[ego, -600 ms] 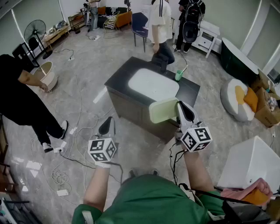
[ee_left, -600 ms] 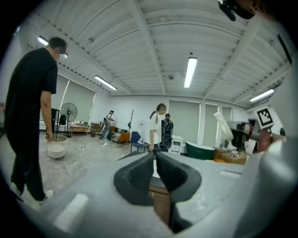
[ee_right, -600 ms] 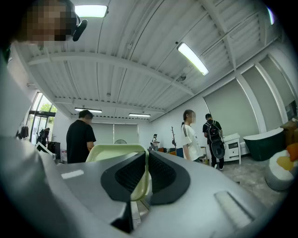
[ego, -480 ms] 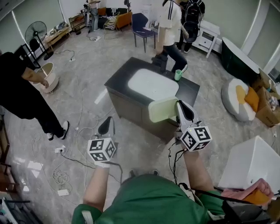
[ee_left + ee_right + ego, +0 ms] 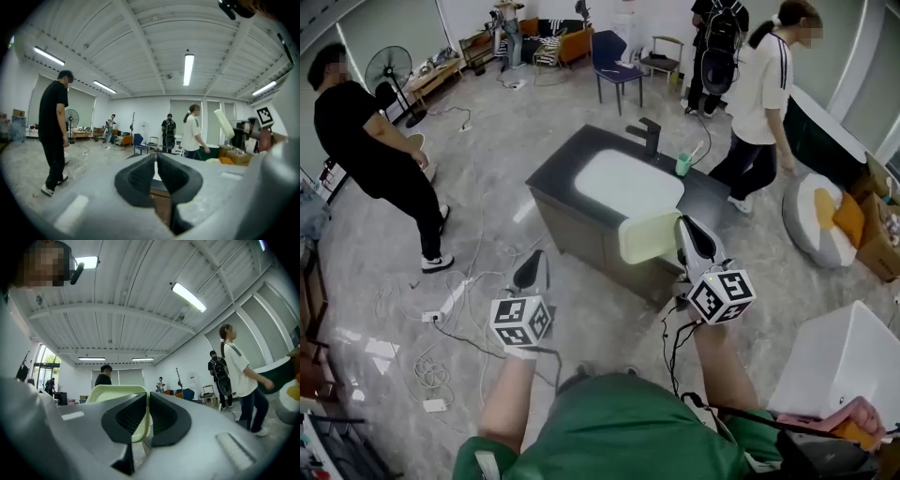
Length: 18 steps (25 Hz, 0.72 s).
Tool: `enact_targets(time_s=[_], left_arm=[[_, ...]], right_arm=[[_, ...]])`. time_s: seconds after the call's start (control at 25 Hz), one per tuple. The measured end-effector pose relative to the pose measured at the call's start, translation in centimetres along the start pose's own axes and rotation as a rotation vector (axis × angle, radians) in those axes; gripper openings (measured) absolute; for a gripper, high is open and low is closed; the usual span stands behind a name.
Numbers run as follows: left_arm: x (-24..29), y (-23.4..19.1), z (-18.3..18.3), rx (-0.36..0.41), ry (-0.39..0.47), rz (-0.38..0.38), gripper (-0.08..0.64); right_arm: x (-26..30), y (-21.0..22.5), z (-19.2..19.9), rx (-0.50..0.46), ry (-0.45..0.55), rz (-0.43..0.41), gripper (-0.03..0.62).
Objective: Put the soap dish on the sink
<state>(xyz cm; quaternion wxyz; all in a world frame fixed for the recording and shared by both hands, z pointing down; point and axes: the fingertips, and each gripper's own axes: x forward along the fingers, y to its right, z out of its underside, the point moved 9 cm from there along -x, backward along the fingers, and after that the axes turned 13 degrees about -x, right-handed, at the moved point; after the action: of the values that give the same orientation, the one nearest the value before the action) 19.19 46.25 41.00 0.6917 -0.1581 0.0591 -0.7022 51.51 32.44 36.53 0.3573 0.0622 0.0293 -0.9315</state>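
My right gripper (image 5: 682, 228) is shut on the rim of a pale green soap dish (image 5: 648, 236), held in the air in front of the near edge of the dark vanity (image 5: 708, 199). The dish (image 5: 117, 392) stands between the right jaws in the right gripper view. The white sink basin (image 5: 628, 182) lies in the vanity top, with a black faucet (image 5: 646, 136) behind it. My left gripper (image 5: 532, 271) hangs lower left over the floor, shut with nothing in it (image 5: 155, 171).
A green cup (image 5: 683, 163) with a toothbrush stands on the vanity's far right. A person in black (image 5: 380, 141) stands at left, a person in white (image 5: 759, 89) walks past the vanity's far right. Cables (image 5: 455, 300) lie on the floor. A white box (image 5: 839, 366) sits at right.
The person in white has walked from behind the vanity to its right side. The person in black has straightened up at left. Both grippers and the dish have hardly moved.
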Motion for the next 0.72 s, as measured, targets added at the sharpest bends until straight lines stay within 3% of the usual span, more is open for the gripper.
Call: enact_targets(time_s=[0.28, 0.48, 0.72], left_arm=[[0.0, 1.0, 1.0, 0.019, -0.018, -0.042, 0.014], [1.1, -2.2, 1.2, -0.001, -0.028, -0.073, 0.014], [4.0, -7.2, 0.8, -0.031, -0.043, -0.058, 0.014]], right_arm=[[1.1, 1.4, 1.9, 0.047, -0.026, -0.050, 0.021], [4.4, 0.4, 3.1, 0.047, -0.044, -0.089, 0.021], [9.4, -0.8, 4.0, 0.032, -0.071, -0.063, 0.021]])
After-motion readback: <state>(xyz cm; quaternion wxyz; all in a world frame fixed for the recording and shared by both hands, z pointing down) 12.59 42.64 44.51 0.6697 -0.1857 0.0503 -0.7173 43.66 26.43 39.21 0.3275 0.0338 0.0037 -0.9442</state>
